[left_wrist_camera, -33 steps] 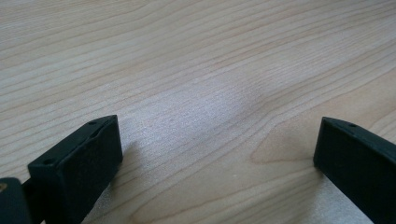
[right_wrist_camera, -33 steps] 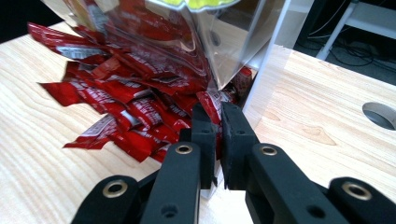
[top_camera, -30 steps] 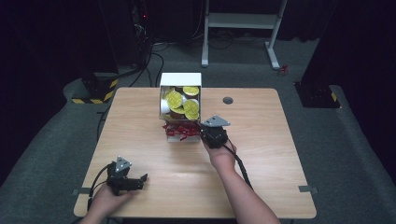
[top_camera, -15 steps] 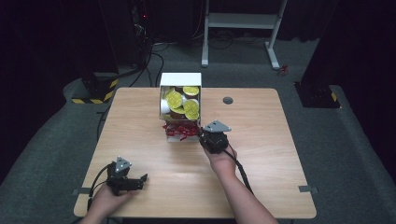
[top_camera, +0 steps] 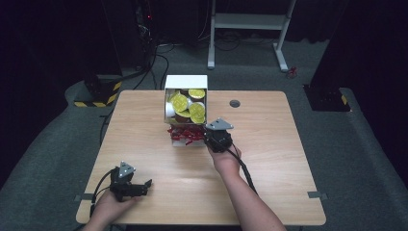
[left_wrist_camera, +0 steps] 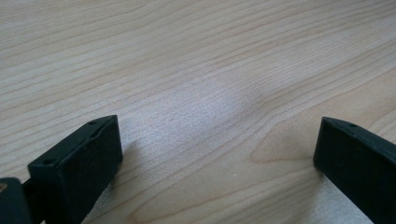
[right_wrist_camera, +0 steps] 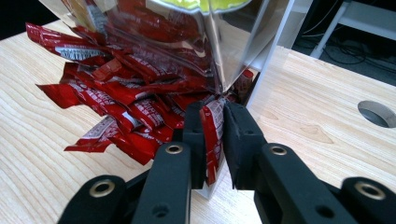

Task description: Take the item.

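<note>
Pinching one red packet [right_wrist_camera: 211, 135] at the pile, the right gripper [right_wrist_camera: 214, 140] has its fingers nearly closed.

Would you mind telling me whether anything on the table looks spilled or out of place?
Yes: red sachets spill out of the white box's lower compartment onto the table. The right gripper pinches one of them.

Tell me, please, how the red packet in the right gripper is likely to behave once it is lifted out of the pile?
The red packet looks thin and flat, so probably light and floppy. Its glossy wrapper may slip between the right gripper jaws. Neighbouring packets overlap it, so some might drag along.
</note>
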### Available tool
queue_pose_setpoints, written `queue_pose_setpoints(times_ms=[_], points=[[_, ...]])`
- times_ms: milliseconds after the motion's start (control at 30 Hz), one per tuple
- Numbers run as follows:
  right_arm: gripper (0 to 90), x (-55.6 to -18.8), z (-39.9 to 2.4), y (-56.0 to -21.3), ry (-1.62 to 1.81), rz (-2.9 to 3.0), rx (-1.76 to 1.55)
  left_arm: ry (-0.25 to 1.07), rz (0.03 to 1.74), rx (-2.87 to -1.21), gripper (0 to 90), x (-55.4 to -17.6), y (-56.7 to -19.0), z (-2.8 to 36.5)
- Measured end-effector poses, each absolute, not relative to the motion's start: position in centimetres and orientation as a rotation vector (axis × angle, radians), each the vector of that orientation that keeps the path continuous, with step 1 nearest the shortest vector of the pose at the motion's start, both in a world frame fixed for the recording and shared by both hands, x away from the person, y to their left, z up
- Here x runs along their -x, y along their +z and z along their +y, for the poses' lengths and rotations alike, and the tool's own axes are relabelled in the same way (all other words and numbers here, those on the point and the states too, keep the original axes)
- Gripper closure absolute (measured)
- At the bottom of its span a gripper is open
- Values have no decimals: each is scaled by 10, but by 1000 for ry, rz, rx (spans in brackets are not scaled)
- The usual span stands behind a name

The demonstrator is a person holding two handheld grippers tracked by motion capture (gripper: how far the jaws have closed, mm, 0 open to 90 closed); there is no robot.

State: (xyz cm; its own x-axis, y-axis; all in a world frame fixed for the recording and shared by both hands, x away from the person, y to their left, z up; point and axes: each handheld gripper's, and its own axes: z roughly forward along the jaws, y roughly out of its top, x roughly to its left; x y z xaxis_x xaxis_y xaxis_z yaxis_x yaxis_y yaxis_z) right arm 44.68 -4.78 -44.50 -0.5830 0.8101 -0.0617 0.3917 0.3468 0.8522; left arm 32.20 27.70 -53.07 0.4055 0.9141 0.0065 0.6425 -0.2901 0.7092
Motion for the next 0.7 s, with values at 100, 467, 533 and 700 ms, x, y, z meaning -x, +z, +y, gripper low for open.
queue_pose_setpoints(times_ms=[100,467,533,700], points=[[840,-447,-49,-444,1147,2141,-1036,557,1320,-2036,14,-322,-531,277],[857,-437,-55,-443,1170,2145,-1012,560,1318,-2038,14,-322,-531,277],[857,-434,-56,-442,1180,2145,-1014,560,1318,-2039,14,-322,-531,277],[858,-426,-62,-440,1217,2142,-1011,562,1316,-2041,14,-322,-531,277]])
